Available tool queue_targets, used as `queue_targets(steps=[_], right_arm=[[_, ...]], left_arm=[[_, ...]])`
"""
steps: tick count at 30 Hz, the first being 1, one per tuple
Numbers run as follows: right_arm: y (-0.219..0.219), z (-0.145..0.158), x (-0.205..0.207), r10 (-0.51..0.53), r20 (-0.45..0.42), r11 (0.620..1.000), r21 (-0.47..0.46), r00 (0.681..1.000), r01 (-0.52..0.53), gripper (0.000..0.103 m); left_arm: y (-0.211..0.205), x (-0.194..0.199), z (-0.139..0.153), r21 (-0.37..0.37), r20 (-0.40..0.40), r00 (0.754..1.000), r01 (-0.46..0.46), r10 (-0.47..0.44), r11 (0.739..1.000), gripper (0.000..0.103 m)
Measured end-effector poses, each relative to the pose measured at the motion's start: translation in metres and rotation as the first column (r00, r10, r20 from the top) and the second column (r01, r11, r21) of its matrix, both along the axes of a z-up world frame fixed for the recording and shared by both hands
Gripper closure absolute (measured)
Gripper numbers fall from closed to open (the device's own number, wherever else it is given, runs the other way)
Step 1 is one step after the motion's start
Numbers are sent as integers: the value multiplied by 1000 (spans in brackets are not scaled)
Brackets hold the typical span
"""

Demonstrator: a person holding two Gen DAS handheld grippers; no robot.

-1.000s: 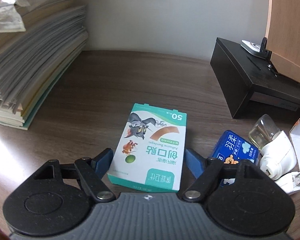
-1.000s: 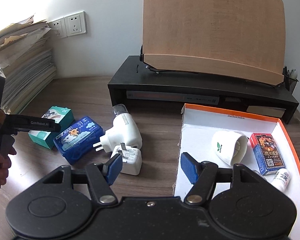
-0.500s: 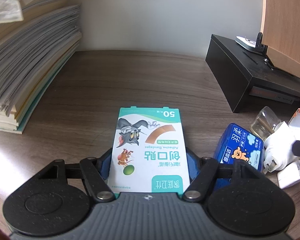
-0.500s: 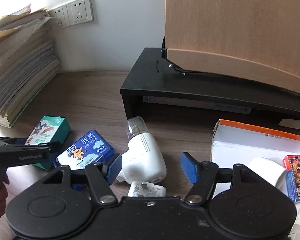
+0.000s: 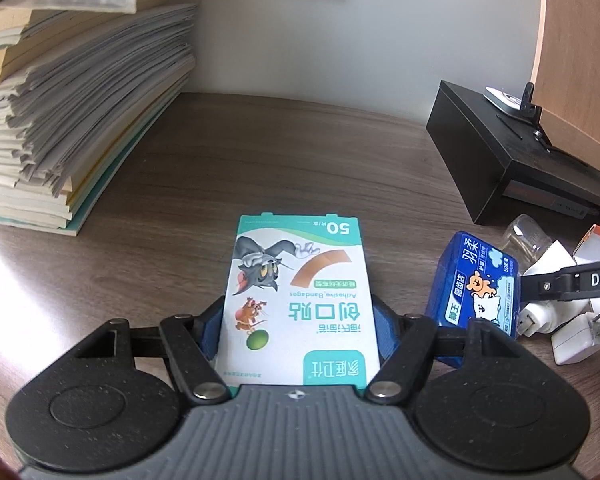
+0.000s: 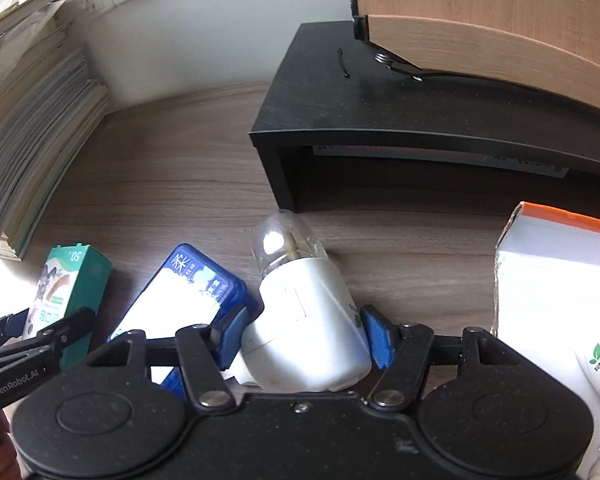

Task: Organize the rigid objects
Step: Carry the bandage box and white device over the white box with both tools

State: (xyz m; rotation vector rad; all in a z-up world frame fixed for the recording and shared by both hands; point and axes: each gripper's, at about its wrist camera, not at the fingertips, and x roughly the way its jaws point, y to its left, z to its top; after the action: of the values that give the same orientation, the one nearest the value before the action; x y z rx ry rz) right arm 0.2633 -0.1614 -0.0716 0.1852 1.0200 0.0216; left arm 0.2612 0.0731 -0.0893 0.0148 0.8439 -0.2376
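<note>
My left gripper [image 5: 298, 326] is shut on the green and white bandage box [image 5: 300, 300], which lies flat on the wooden desk; the box also shows in the right wrist view [image 6: 70, 284]. My right gripper [image 6: 300, 338] straddles the white plug-in vaporizer [image 6: 312, 320] with its clear bottle; the blue pads sit close at both its sides, and contact is unclear. A blue tissue pack [image 5: 480, 284] lies between the two, also seen in the right wrist view [image 6: 188, 292].
A tall paper stack [image 5: 68, 120] fills the left. A black monitor riser [image 6: 420, 120] stands at the back right. An orange-rimmed white box [image 6: 556, 264] holds a white cup at the right. A white charger [image 5: 576, 340] lies near the tissue pack.
My left gripper slid forward around the bandage box and closed on it. My right gripper moved left and down from the box until its pads flank the vaporizer.
</note>
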Motion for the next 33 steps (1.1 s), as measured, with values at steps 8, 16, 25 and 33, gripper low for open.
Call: queue_targets(steps=[8,16,25,33], right_arm=[[-10,19,-14,-42,105,998,40,994,38,29],[-31,40,-33,-81,148,987,149,986,58,29],[-65,64,-73,-139,199,963,254,970,86,29],[-104,81,-129,-210,230,949,283,950,142,29]], left_arm=[[-4,-10,14,-25,35,999,-12,13,1000,32],[-19,-28,31,-46,69,998,6,-3,999,32],[-45,-62,49,-61,90,995,39,-33,997,32],[-91,-105,68,-70,105,989,116,-109,991,32]])
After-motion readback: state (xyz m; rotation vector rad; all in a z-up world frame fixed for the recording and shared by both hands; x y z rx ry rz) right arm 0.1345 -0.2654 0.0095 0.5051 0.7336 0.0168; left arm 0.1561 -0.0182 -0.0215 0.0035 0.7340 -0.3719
